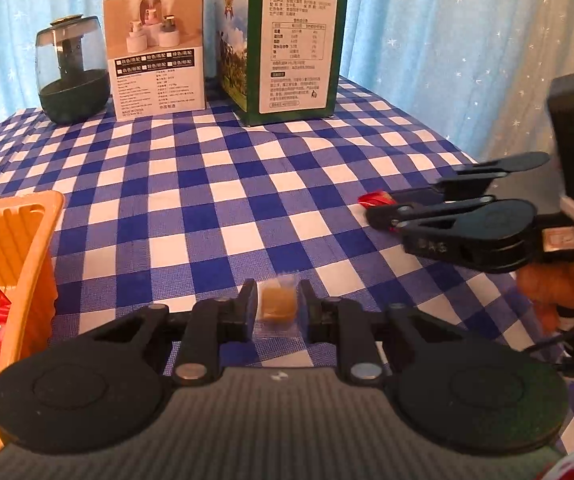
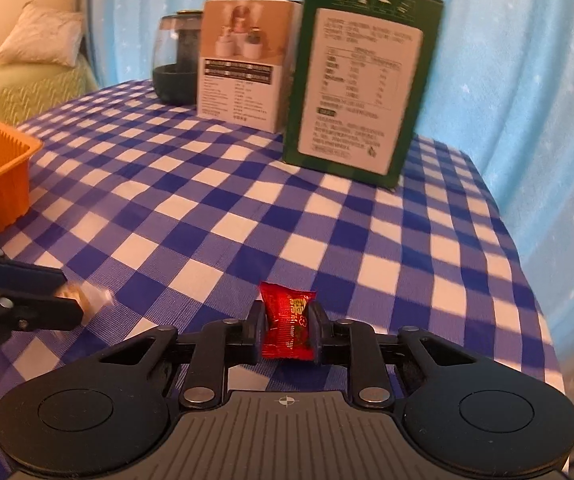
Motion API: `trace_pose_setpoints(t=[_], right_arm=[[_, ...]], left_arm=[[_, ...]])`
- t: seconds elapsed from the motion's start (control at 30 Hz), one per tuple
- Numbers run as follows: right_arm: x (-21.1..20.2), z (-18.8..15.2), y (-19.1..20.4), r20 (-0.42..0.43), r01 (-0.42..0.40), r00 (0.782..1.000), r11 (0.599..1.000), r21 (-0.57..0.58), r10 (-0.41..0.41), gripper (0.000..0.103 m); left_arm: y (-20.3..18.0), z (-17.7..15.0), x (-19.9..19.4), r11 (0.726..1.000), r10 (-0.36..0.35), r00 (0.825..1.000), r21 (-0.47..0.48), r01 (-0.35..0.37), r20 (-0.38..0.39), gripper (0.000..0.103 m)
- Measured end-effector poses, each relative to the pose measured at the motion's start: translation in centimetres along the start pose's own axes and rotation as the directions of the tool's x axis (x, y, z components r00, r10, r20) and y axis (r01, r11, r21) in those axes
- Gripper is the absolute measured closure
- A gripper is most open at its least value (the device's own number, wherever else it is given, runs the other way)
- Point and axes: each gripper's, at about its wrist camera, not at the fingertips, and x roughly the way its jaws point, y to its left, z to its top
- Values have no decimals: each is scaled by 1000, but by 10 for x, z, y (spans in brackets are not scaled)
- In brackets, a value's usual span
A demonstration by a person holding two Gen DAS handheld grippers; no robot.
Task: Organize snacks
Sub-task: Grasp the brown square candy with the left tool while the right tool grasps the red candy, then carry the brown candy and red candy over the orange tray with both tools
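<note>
We see that each gripper is black: the left gripper [image 1: 278,307] and the right gripper [image 2: 286,326] both have two round discs, flat link arms with silver screws and a ribbed grey plate. The pads look blue. A fuzzy orange sleeve [image 1: 555,288] and a thin black cable [image 1: 567,344] show behind the right one.

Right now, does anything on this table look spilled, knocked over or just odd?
Nothing stands out. The left gripper holds a clear-wrapped tan snack, the right gripper a red candy. Both boxes stand upright on the checked cloth.
</note>
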Motion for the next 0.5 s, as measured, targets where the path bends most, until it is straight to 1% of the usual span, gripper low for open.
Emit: trace_pose_setpoints(t=[0.13,0.2,0.33,0.4,0.43,0.5], right_arm=[[-14,0,-5,-25,-1,1000,992,127,5,80],[-20,0,-5,-33,-6,999,986,166,11,80],[-30,3,-3,-34,-5,999,979,202,12,80],[-34,3,-2,-32,-5,999,977,213,13,80],[-35,3,-2,-33,-7,999,975,220,15,80],[-38,1,-2,-36,-13,999,971,239,23,80]], left_arm=[[-1,-1,2,1000,4,1000,13,-4,0,81],[-2,-2,3,1000,8,1000,26,-8,0,81],[-4,-3,6,999,14,1000,48,-15,4,81],[-3,-3,9,998,15,1000,54,-15,-8,81],[-3,-4,11,998,14,1000,54,-13,-18,84],[-3,-6,10,998,18,1000,53,-17,-20,85]])
